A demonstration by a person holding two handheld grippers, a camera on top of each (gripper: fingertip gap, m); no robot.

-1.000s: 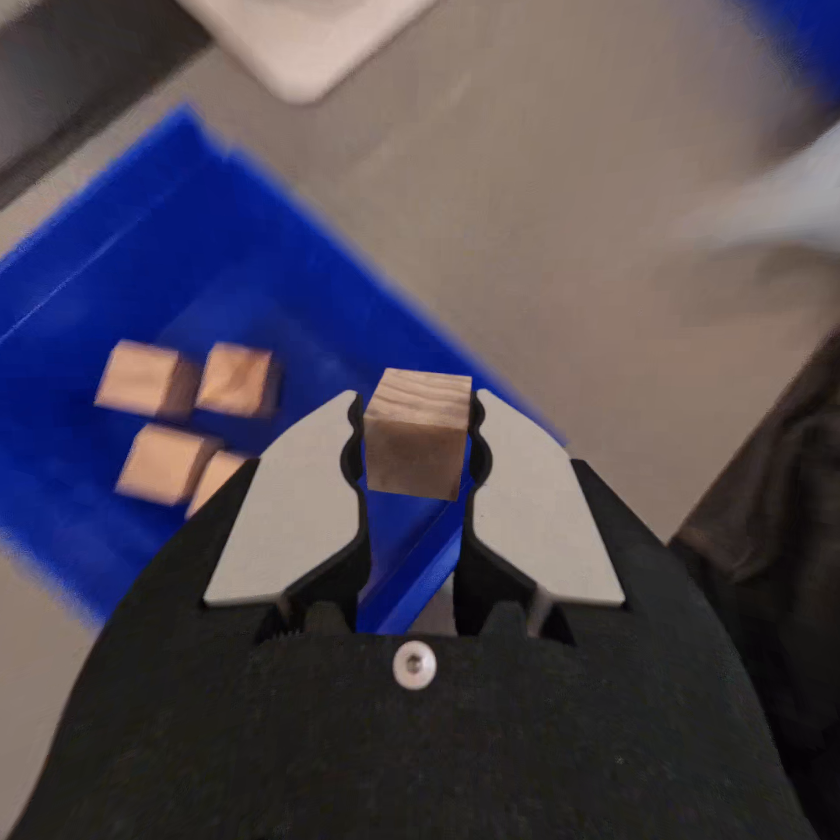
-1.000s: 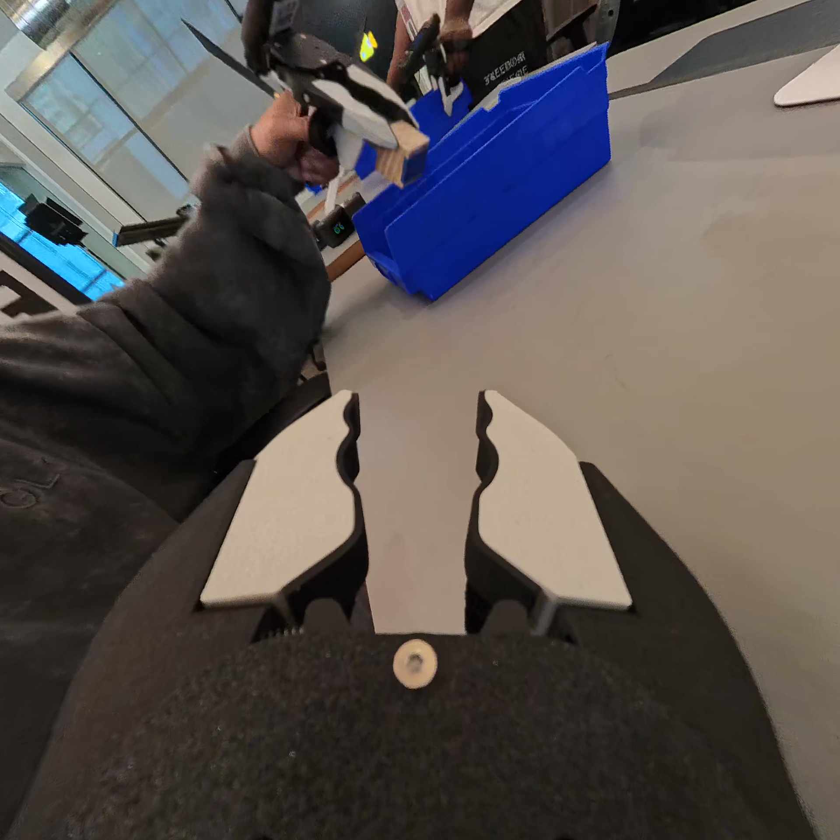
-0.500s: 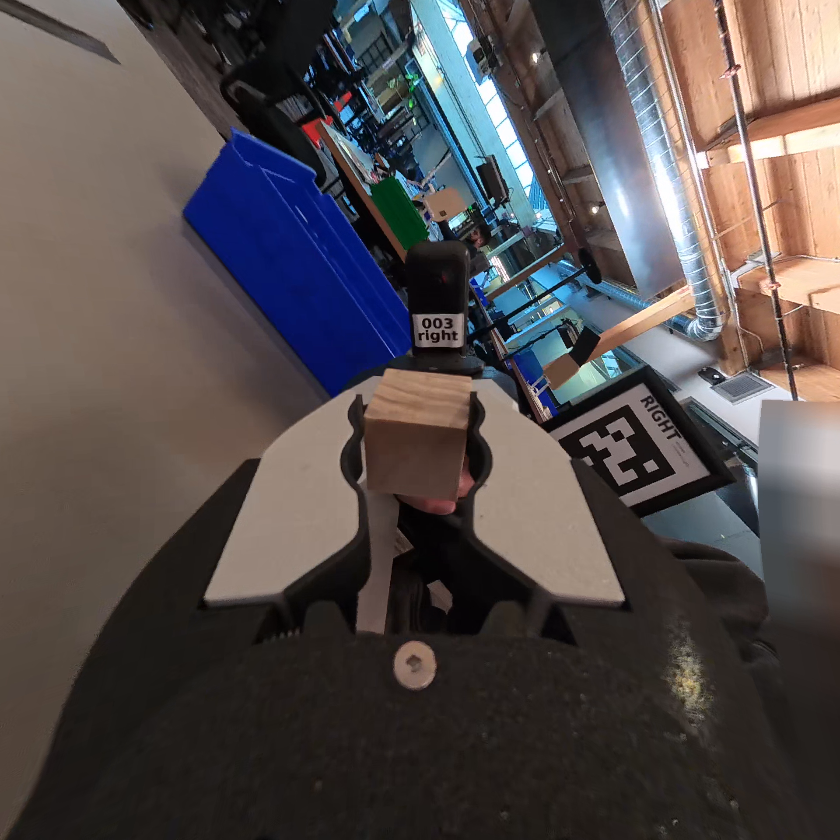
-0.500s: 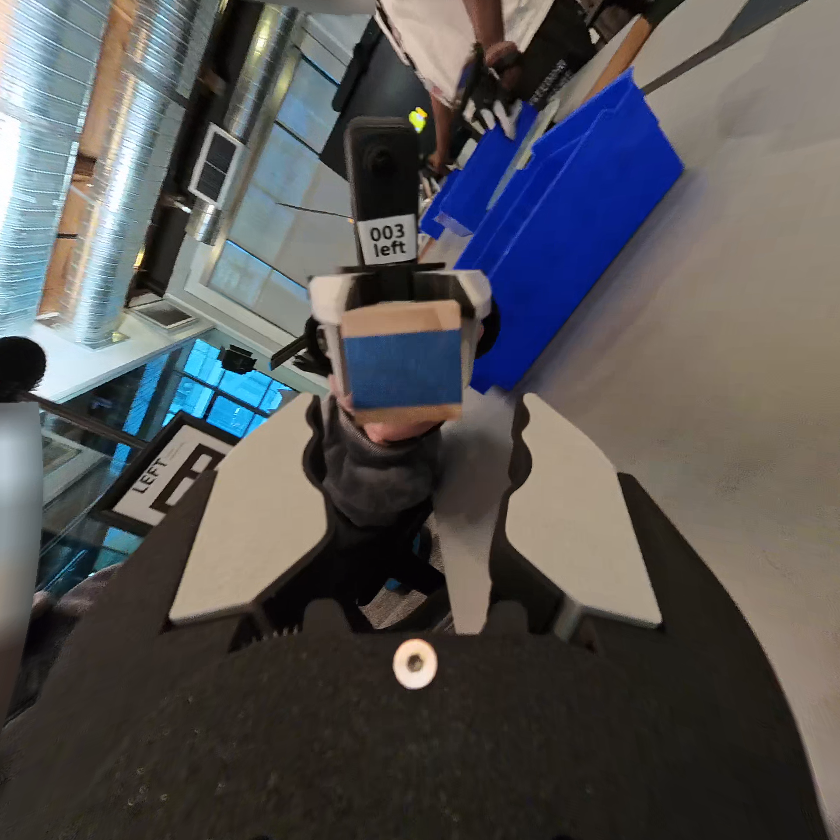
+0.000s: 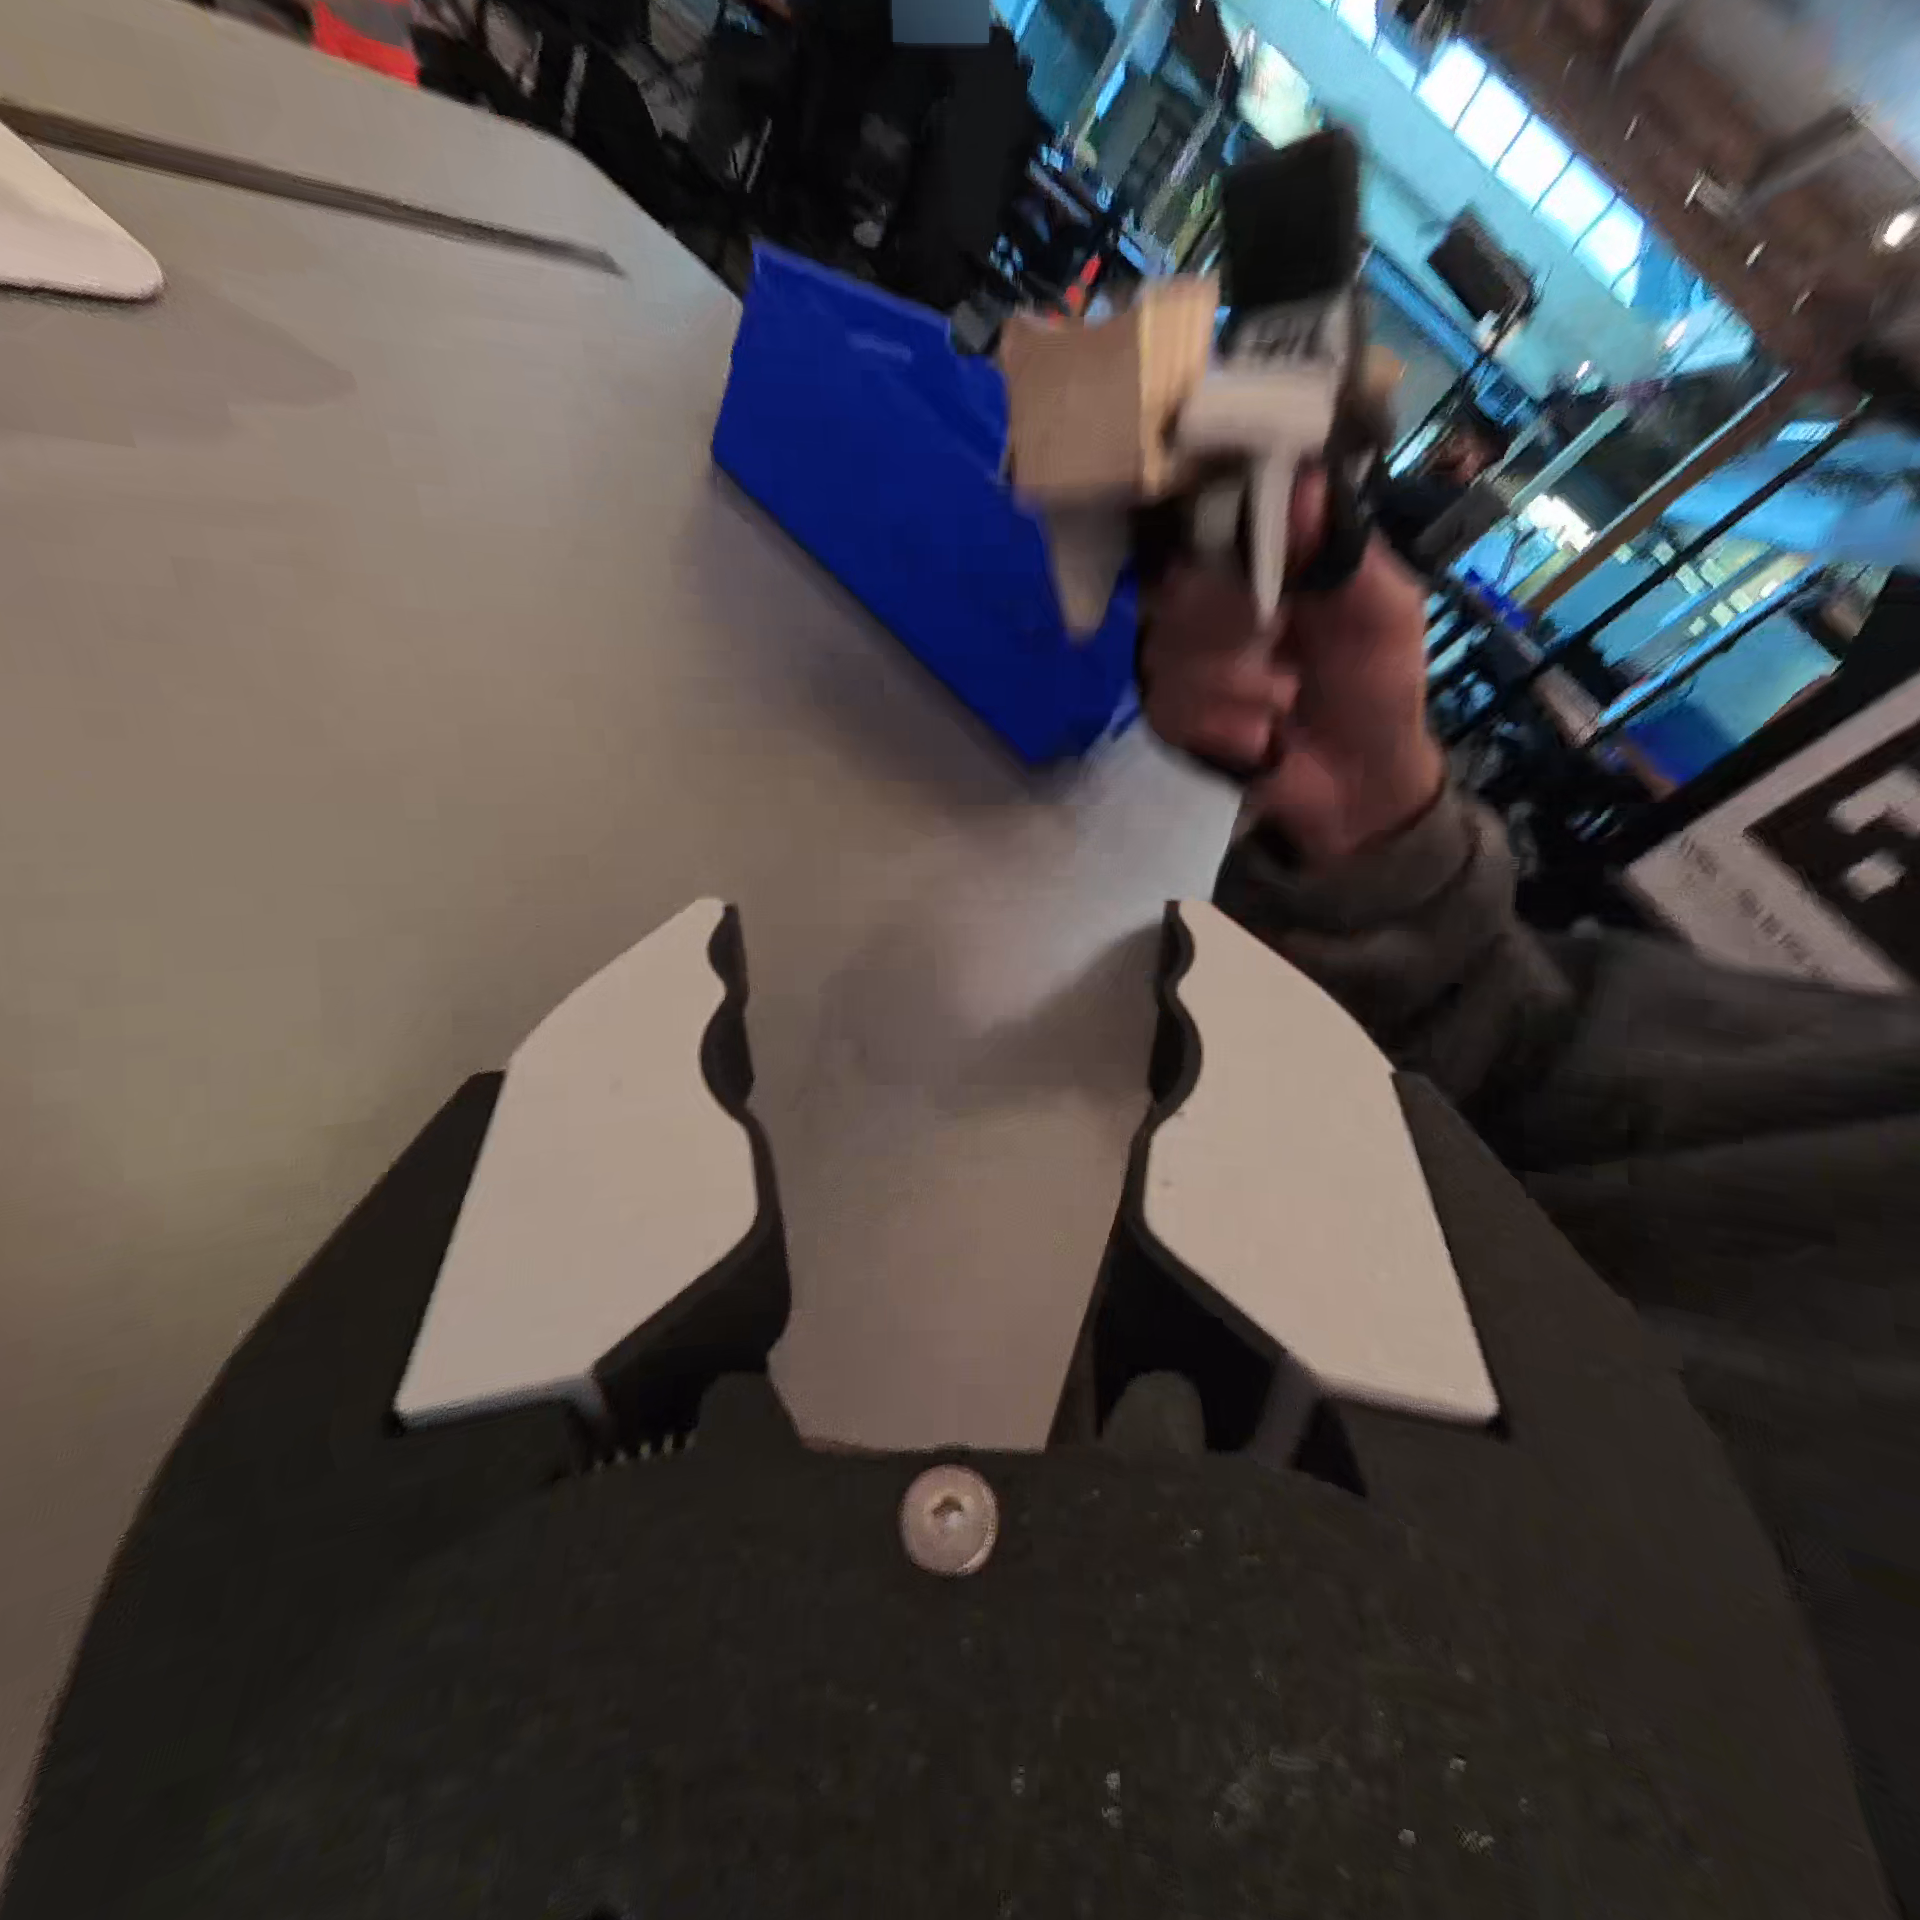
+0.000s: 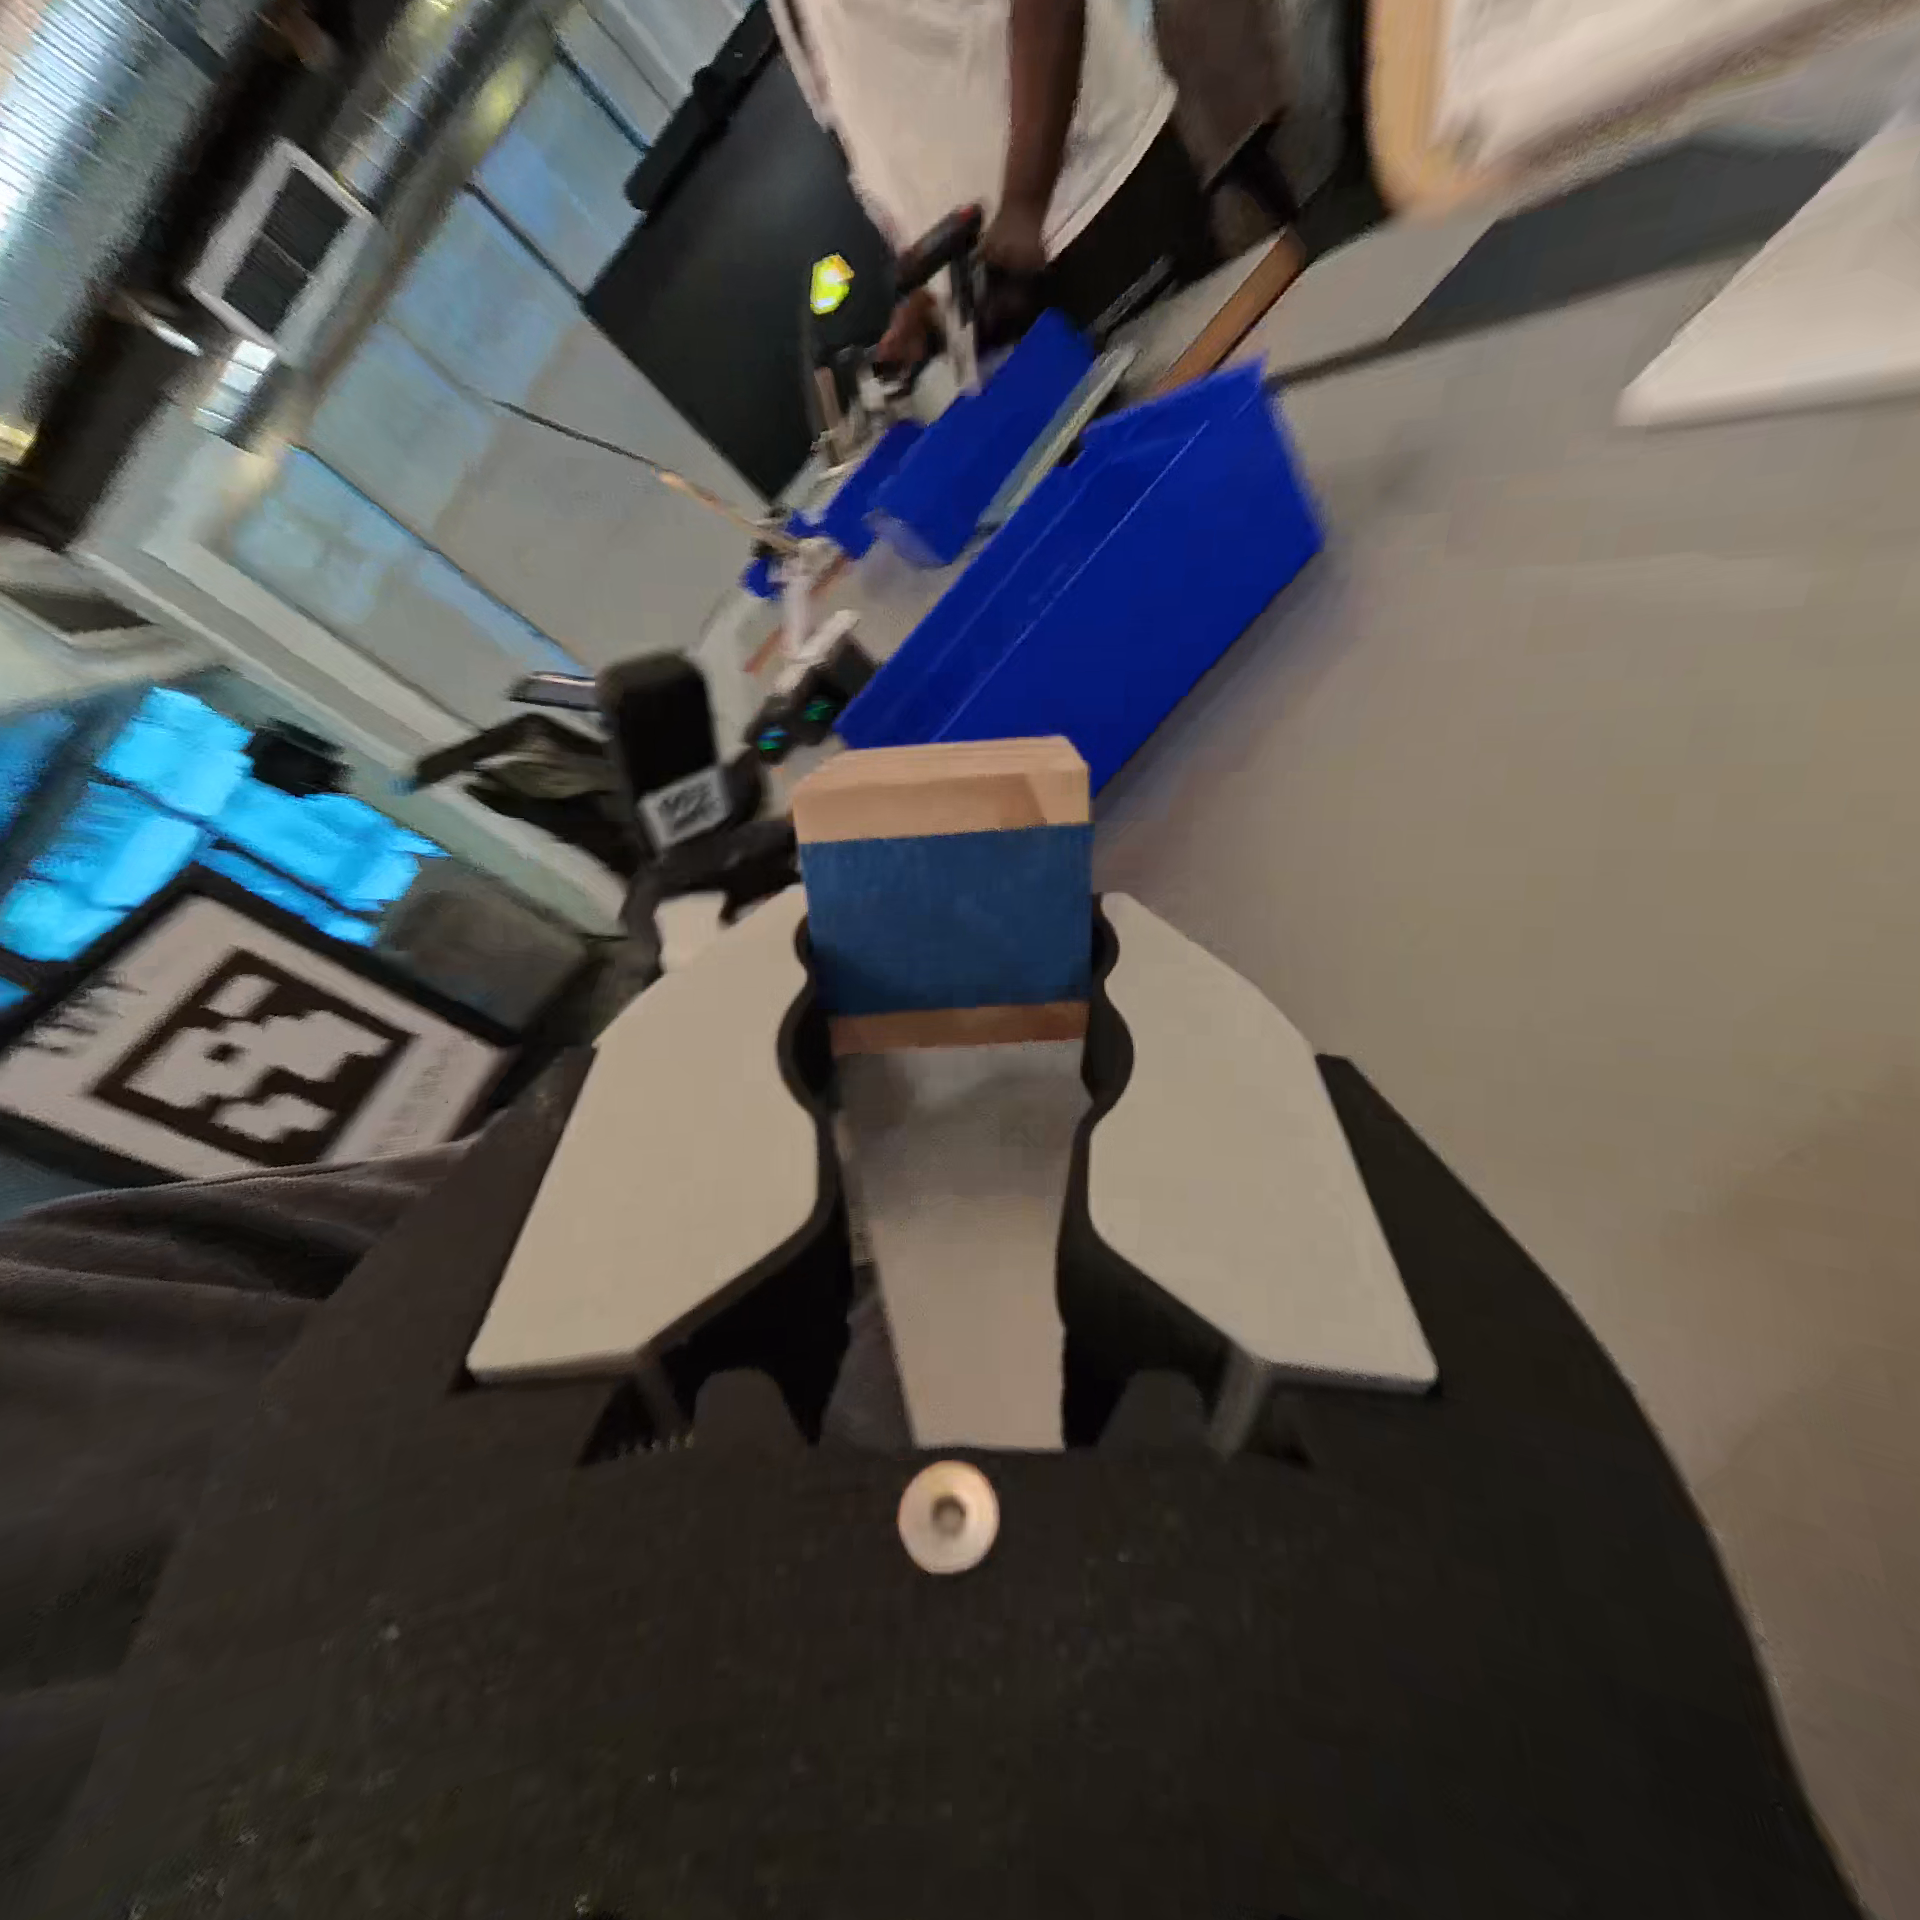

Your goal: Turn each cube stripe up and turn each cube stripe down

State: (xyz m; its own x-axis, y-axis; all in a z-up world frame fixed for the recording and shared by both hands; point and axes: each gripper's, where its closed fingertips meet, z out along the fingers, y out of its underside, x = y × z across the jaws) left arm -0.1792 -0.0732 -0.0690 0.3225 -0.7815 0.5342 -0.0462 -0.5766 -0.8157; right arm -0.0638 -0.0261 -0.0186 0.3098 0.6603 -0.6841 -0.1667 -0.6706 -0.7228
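My right gripper is shut on a wooden cube and holds it in the air above the grey table. The cube's blue stripe faces the right wrist camera. In the left wrist view the same cube shows blurred, held up high at the far right, with only bare wood showing. My left gripper is open and empty, low over the table, well apart from the cube. A blue bin stands on the table beyond both grippers; its inside is hidden.
The blue bin also shows in the right wrist view, with more blue bins behind it. A white flat object lies at the table's far side. A person stands in the background. A black-and-white marker board is at the left.
The cube has passed from my left gripper to my right gripper. The left gripper opened and drew back; the right gripper closed on the cube and swung it away.
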